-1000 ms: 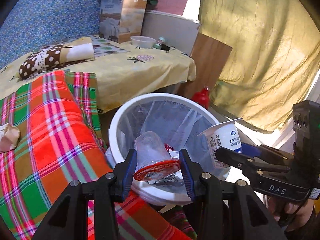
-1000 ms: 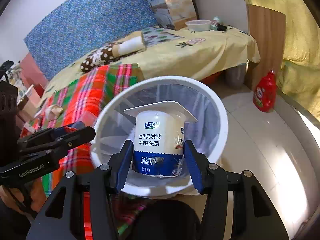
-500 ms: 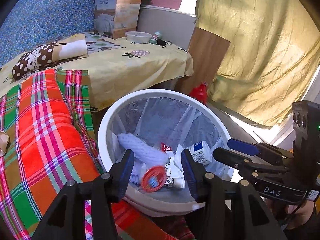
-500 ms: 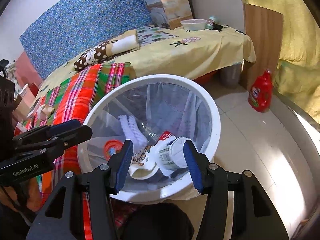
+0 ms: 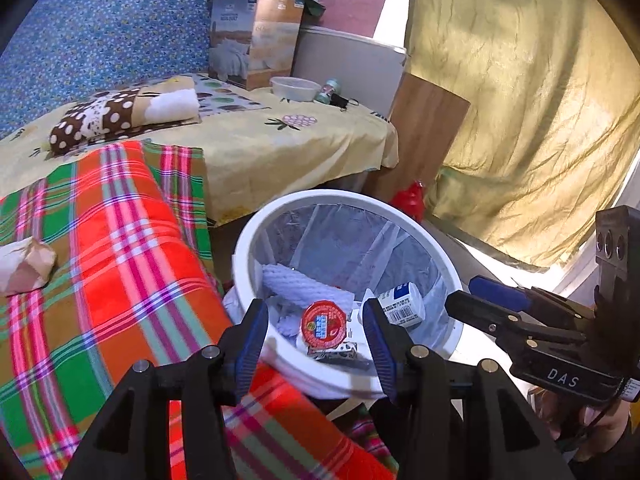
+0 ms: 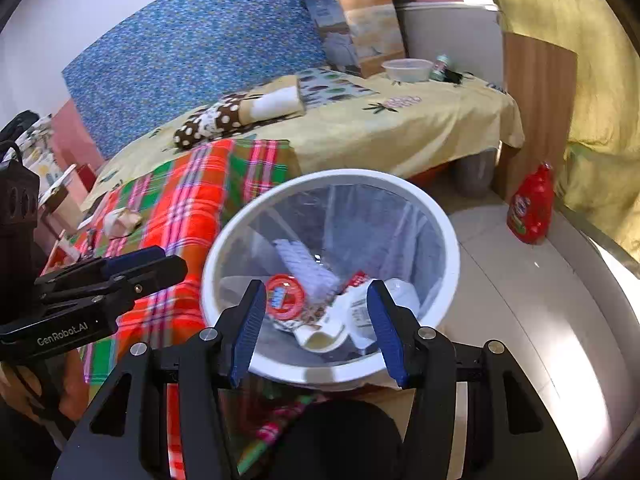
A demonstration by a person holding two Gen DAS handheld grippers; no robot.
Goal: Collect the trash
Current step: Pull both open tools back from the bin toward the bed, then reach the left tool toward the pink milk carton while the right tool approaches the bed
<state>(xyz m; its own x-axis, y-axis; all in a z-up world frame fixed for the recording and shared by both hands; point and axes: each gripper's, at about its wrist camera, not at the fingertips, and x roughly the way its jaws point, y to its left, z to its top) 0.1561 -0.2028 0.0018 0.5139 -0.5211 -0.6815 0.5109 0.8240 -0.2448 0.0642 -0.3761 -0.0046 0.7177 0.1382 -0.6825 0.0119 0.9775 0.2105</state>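
Left wrist view: the left gripper (image 5: 316,330) is held over the near rim of the white bin (image 5: 256,236), its fingers apart with nothing between them. Inside the bin, at twelve o'clock from the fingers, a red-lidded cup (image 5: 323,322) and a yogurt cup (image 5: 402,304) are seen lying on their sides. A crumpled paper wad (image 5: 24,266) is left on the plaid blanket (image 5: 120,248) at about ten o'clock, well apart from the bin, its long axis running roughly nine to three.

Right wrist view: the right gripper (image 6: 316,330) is likewise held above the bin (image 6: 448,236), fingers apart and empty. The wad (image 6: 122,218) appears at ten o'clock beyond the left gripper (image 6: 160,266); the left hand is judged the nearer one for it.
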